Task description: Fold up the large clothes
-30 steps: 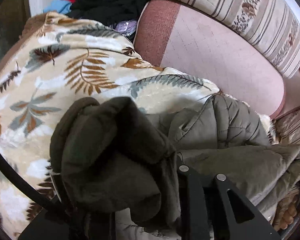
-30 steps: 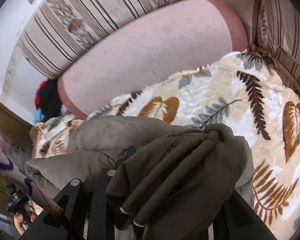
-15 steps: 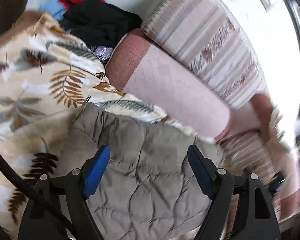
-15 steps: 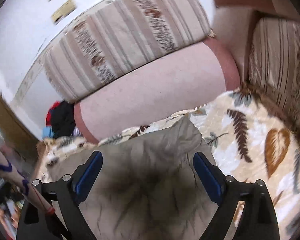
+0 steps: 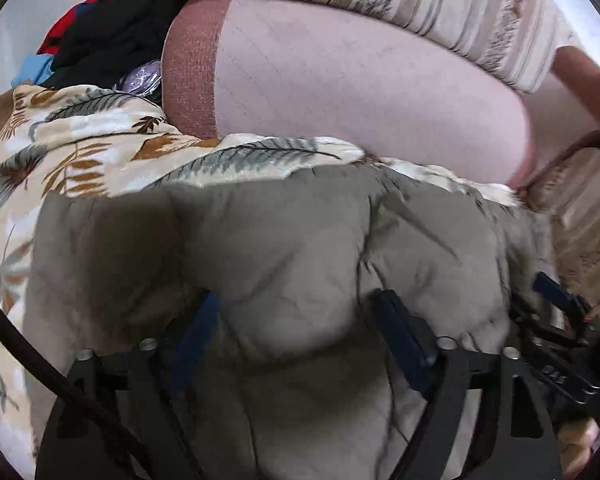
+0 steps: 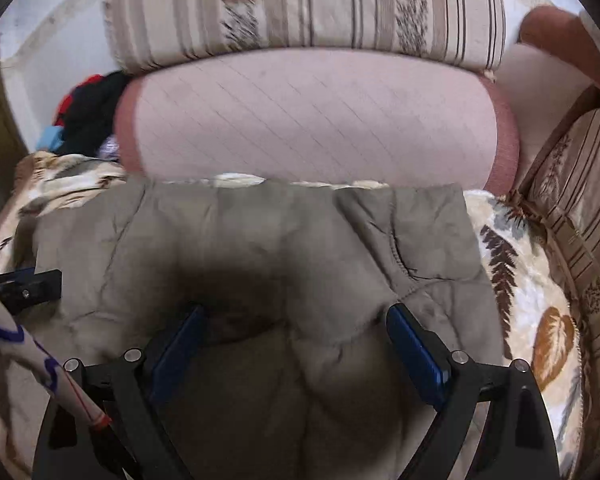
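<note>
An olive-grey quilted jacket (image 5: 283,240) lies folded on a leaf-patterned blanket (image 5: 79,152) on a sofa. It also fills the right wrist view (image 6: 259,232). My left gripper (image 5: 300,344) is open, its blue pads (image 5: 400,336) pressed down low against the jacket with the padded fabric bulging between them. My right gripper (image 6: 295,344) is open too, its blue pads (image 6: 416,348) resting low on the jacket. The right gripper's tip (image 5: 556,300) shows at the right in the left wrist view.
A pink bolster (image 6: 312,120) and a striped cushion (image 6: 320,4) lie behind the jacket. A heap of black, red and blue clothes (image 5: 99,40) sits at the far left. A striped armrest (image 6: 580,184) stands at the right. The leaf blanket (image 6: 540,300) shows there too.
A second ago both grippers were shut on bunched jacket fabric. They let go, the jacket now lies flat and folded, and both open grippers have come down onto it.
</note>
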